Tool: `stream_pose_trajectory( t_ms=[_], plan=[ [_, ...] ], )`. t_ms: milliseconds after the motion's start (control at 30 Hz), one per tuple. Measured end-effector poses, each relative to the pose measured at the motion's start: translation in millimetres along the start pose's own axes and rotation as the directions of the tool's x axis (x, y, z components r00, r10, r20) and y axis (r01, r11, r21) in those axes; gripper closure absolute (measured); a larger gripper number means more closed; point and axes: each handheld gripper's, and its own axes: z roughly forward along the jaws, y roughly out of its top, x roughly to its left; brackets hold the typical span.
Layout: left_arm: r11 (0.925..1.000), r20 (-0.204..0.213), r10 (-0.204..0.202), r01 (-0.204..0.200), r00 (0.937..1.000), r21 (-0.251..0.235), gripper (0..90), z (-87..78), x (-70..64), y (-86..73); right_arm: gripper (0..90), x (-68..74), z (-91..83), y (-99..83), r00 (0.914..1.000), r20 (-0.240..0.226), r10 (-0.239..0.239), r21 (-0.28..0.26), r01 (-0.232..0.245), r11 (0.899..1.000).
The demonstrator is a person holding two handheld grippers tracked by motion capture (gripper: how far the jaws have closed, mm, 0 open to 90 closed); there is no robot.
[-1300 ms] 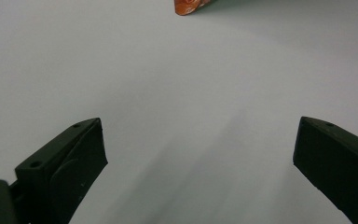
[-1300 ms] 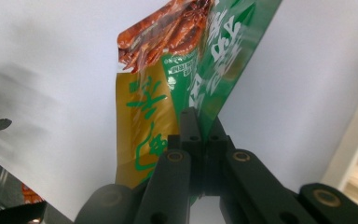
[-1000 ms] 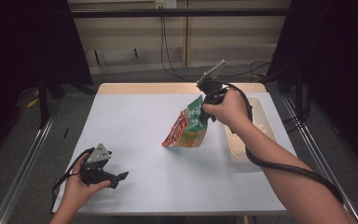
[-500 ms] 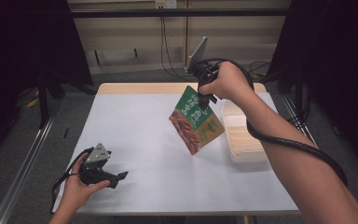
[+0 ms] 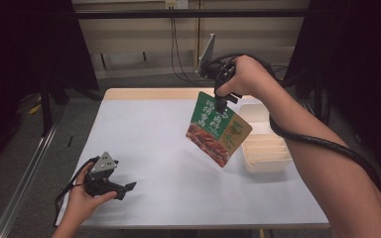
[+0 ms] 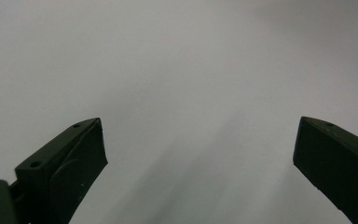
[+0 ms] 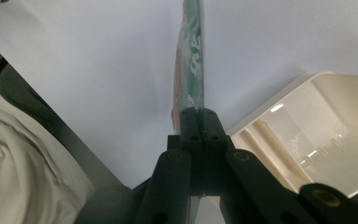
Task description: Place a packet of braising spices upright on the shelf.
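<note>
A green and red snack pouch (image 5: 218,130) hangs in the air over the table's right half, pinched at its top edge by my right gripper (image 5: 222,103). In the right gripper view the jaws are shut on the pouch (image 7: 190,70), seen edge-on, with the cream tray (image 7: 335,140) below and to the right. My left gripper (image 5: 129,187) rests low at the table's front left, held in a hand. Its jaws stand wide apart in the left gripper view (image 6: 200,158), with nothing but bare table between them.
A cream divided tray (image 5: 264,144) sits at the right side of the white table (image 5: 158,134). Cables trail from both grippers. A wall and dark curtains stand behind the table. A person's clothing (image 7: 23,158) shows at the left of the right gripper view.
My right gripper has risen and drawn back with the pouch, which has swung so its printed face shows to the camera. The left gripper has stayed put.
</note>
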Motion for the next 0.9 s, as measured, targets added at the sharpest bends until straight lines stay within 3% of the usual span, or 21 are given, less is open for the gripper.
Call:
stream_pose_trajectory(
  t_ms=[133,200,333,700,900],
  plan=[
    [0.9998,0.014,-0.013,0.014,0.9998,-0.016,2.3,1.7,0.0,-0.2,90.0,-4.9,-2.3,-0.7,0.9995,-0.003,-0.031,-0.005,0.031,0.999],
    [0.9999,0.011,-0.008,0.008,0.9999,-0.007,2.3,1.2,0.4,0.3,90.0,-7.4,-4.3,-0.6,0.9996,0.000,-0.028,0.002,0.028,1.000],
    [1.0000,0.009,-0.008,0.008,0.9999,0.002,2.3,1.1,0.5,0.3,90.0,-14.3,-6.2,-1.2,0.9977,0.002,-0.068,-0.004,0.068,0.998],
    [0.9999,0.015,-0.015,0.015,0.9998,-0.007,2.3,-0.6,0.1,-1.0,90.0,-31.5,-20.6,-3.3,0.9965,-0.003,-0.083,-0.045,0.083,0.996],
    [0.9998,0.015,-0.019,0.019,0.9997,-0.002,2.3,-1.1,0.6,-1.4,90.0,-40.4,-24.2,-2.7,0.9935,0.011,-0.113,-0.036,0.114,0.993]
  ],
)
